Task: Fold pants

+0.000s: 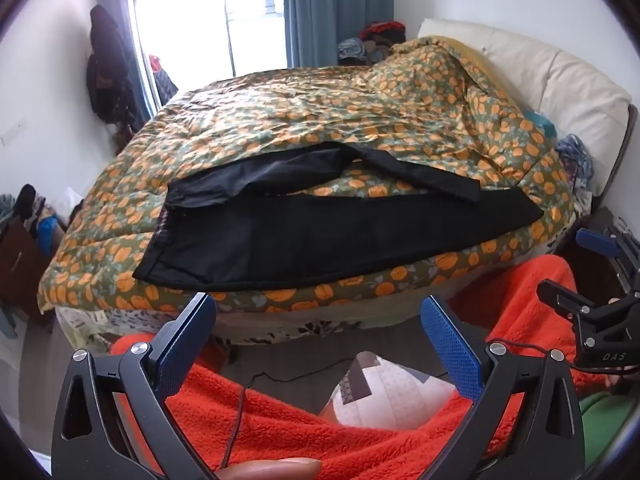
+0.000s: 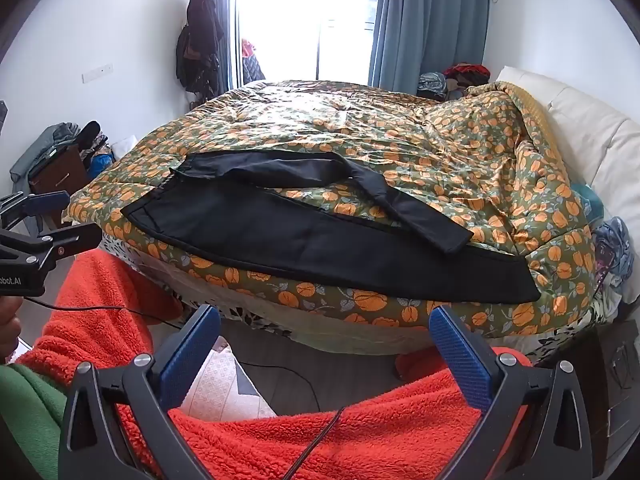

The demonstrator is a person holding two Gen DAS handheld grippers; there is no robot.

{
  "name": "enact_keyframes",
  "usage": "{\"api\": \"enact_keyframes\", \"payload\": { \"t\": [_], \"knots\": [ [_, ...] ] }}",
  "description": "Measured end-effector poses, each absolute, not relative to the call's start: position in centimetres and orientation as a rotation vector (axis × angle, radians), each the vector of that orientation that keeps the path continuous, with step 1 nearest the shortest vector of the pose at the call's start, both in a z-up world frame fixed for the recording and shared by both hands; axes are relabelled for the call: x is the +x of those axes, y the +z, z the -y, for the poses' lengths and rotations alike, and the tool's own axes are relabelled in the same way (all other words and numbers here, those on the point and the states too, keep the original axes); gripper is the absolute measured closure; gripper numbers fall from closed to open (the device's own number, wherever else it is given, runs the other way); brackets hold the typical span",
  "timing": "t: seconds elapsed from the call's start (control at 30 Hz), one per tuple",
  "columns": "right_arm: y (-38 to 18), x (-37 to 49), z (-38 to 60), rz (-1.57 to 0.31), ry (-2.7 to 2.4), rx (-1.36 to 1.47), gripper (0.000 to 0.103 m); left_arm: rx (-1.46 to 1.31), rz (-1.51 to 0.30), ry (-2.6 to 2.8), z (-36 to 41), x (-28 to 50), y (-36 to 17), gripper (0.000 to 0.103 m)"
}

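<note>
Black pants [image 1: 304, 236] lie spread on the near side of the bed, waistband to the left, one leg running right along the bed edge, the other leg bent and lying across above it. They also show in the right wrist view [image 2: 320, 248]. My left gripper [image 1: 318, 312] is open and empty, held back from the bed edge below the pants. My right gripper [image 2: 324, 320] is open and empty, also short of the bed edge. Each gripper shows at the side of the other's view, the right one [image 1: 576, 280] and the left one [image 2: 48, 216].
The bed carries a green quilt with orange flowers [image 2: 360, 136] and a cream headboard [image 2: 592, 136] at right. An orange fleece [image 2: 320, 432] covers the person's legs below the grippers. Cables run over it. A dark nightstand [image 2: 60, 172] stands left; clothes hang by the window.
</note>
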State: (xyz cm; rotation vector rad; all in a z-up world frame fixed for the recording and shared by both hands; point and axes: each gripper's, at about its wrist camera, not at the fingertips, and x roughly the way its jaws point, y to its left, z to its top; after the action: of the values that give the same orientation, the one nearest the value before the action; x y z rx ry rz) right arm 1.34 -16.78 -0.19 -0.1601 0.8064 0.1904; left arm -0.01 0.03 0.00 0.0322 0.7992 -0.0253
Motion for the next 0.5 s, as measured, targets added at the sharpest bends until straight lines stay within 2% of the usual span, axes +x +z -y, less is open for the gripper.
{"api": "enact_keyframes", "payload": {
  "t": [0.5],
  "knots": [
    [-0.3,1.3,16.8,-0.808,0.191,-0.156,0.000,0.071,-0.788,-0.033,0.8,-0.2,0.3,0.001]
  ]
}}
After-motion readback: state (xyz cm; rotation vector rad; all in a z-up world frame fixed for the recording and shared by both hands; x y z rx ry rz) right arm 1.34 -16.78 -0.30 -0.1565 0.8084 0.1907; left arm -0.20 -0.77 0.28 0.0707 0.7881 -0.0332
